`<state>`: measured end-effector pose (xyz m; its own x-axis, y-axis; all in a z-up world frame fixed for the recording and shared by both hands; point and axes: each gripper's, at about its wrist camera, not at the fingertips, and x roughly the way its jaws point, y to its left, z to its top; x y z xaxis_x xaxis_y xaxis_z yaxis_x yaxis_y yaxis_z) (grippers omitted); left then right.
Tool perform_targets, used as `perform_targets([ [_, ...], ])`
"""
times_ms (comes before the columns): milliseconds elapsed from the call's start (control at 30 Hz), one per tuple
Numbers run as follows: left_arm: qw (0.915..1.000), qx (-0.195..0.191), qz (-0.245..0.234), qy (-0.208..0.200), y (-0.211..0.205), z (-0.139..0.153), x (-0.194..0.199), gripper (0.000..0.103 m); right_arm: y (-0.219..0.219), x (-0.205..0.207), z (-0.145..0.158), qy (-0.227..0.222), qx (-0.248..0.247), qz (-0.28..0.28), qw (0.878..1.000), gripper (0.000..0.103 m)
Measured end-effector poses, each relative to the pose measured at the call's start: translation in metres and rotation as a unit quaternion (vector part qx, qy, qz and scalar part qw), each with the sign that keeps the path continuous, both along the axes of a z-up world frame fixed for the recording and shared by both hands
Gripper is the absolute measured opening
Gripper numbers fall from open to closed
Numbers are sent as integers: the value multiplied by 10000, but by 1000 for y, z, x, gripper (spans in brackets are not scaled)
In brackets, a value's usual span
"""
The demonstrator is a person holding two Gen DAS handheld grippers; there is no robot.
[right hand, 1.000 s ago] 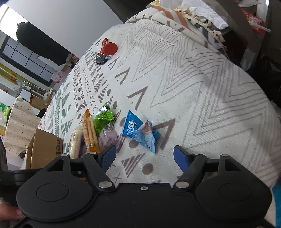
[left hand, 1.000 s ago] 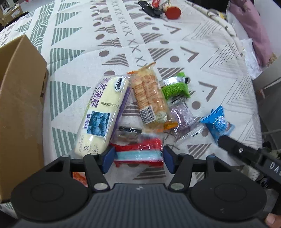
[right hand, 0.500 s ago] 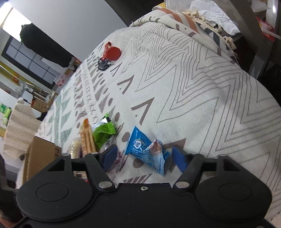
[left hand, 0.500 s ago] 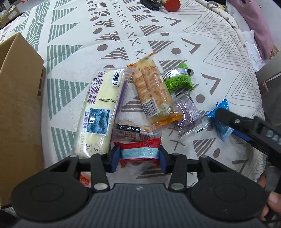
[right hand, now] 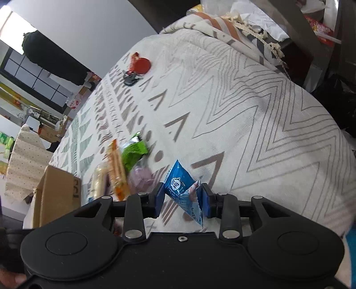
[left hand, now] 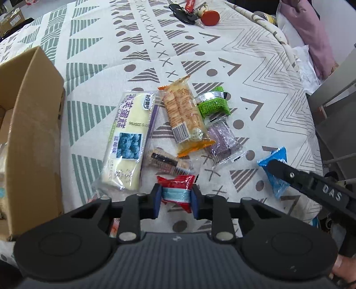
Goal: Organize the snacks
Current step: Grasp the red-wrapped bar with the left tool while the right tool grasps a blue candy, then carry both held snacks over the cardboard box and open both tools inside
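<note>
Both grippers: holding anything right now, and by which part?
Left gripper pinches the red packet across its light-blue middle. Right gripper pinches the blue packet across its body.

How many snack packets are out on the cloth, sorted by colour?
Pale yellow cake packet: 1
Orange packet: 1
Green packet: 1
Purple packet: 1
Clear packet with a dark label: 1
Red packet, in the left claw: 1
Blue packet, in the right claw: 1
Total: 7

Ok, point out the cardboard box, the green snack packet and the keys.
cardboard box (left hand: 35, 137), left wrist view, on its outer side wall.
green snack packet (left hand: 213, 106), left wrist view, on the middle of the green wrapper.
keys (left hand: 182, 15), left wrist view, on the black key fob.
</note>
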<state>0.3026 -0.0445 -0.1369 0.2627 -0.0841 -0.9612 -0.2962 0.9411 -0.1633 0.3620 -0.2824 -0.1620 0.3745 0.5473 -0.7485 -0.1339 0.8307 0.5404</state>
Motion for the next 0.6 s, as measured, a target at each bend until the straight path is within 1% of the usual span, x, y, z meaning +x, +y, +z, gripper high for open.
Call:
perform_targets([
  [67, 10000, -15, 32, -61, 2, 6, -4, 16, 1, -8, 7, -59, 7, 16, 10000, 34],
  [100, 9999, -32, 37, -97, 3, 9, -6, 15, 1, -12, 10, -72, 15, 6, 10000, 34],
  [400, 9990, -122, 64, -417, 7, 36, -29, 15, 10, -48, 25, -45, 63, 70, 9999, 34],
  [600, 9981, -108, 59, -608, 14, 54, -41, 15, 22, -63, 46, -205, 51, 185, 9996, 34],
])
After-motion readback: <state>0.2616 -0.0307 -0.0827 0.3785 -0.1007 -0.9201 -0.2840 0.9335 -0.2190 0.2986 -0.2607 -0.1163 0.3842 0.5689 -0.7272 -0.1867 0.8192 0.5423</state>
